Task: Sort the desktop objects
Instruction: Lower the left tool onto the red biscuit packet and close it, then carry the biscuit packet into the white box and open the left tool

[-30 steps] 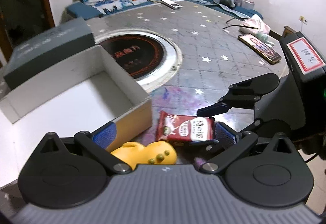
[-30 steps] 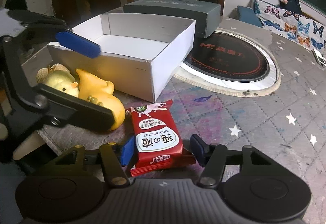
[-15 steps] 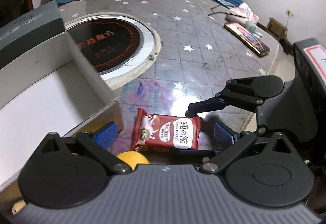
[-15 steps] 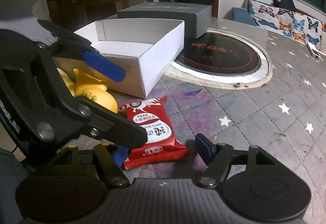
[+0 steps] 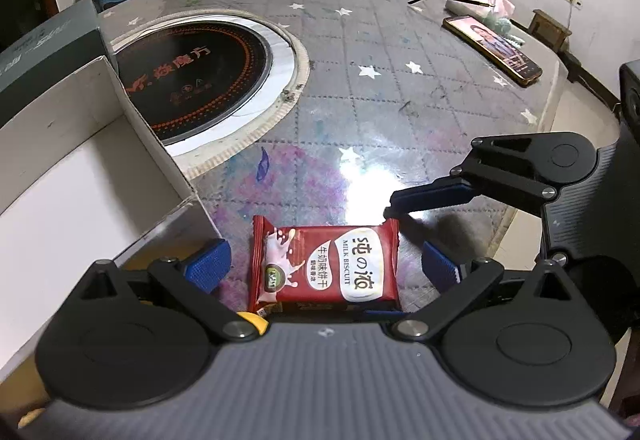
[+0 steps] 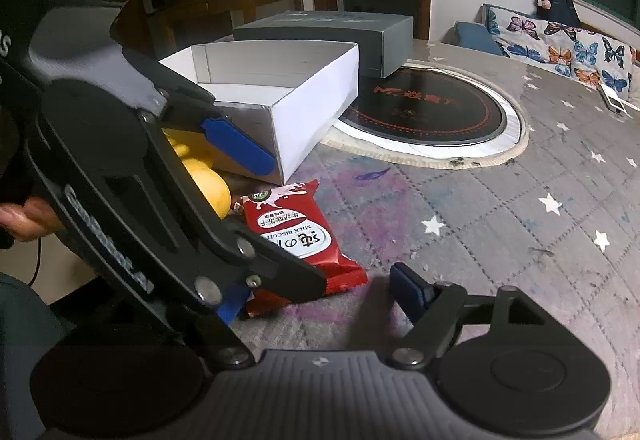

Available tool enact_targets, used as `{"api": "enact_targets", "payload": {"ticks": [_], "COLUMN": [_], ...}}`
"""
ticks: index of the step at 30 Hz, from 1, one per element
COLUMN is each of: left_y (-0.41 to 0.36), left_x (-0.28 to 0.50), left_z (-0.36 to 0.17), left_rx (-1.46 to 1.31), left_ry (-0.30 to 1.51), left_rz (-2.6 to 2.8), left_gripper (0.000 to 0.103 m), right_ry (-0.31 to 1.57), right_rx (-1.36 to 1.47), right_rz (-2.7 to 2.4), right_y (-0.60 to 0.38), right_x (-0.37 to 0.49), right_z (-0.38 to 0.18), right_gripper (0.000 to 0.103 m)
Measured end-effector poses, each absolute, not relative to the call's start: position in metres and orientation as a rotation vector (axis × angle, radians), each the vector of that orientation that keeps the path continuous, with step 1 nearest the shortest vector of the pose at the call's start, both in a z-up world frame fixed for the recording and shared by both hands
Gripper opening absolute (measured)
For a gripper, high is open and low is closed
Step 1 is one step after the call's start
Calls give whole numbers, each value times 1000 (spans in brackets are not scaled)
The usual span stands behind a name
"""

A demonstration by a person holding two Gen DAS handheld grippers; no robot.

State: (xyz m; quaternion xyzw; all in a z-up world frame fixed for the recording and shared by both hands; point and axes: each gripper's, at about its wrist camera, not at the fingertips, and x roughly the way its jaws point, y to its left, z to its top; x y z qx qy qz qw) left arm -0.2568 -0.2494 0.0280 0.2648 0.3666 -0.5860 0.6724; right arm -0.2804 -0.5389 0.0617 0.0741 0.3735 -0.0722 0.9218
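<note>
Left gripper stood wide open, straddling the biscuit packet; pads clear of both short ends, nothing held. Packet lay flat on the surface, just beside the white box corner.

Right gripper, jaws opening, sat at the packet's other end; the packet was not between its pads as far as I could tell.

Risks, as judged:
- Both tools crowded one packet. The left frame overlapped the right gripper's near finger; a collision looked likely if either closed in.
- Slick wrapper could slide out of the jaws rather than lift.
- Yellow duck toy lay touching or nearly touching the packet's far corner and could get nudged.
- A lift toward the box might clip its wall.
</note>
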Motion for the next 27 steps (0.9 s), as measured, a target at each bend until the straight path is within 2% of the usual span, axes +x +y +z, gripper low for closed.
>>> {"api": "enact_targets", "payload": {"ticks": [1, 3, 6, 7, 16, 27], "left_y": [-249, -249, -250, -251, -249, -240], "left_x": [-257, -255, -253, -252, -253, -256], "left_z": [28, 29, 27, 26, 27, 38], "left_rx": [593, 575, 561, 565, 559, 522], "left_ry": [829, 854, 873, 868, 851, 865], "left_rz": [-1317, -1329, -1322, -1318, -1329, -1342], "left_gripper": [100, 86, 76, 74, 65, 63], "right_ry": [765, 760, 755, 753, 729, 739], "right_rx": [152, 157, 154, 157, 150, 136], "right_rz": [-152, -158, -163, -160, -146, -146], "right_y": [-539, -539, -540, -540, -536, -531], "right_x": [-281, -281, -282, -282, -282, -286], "right_z": [61, 62, 62, 62, 61, 69], "right_gripper": [78, 76, 71, 68, 62, 59]}}
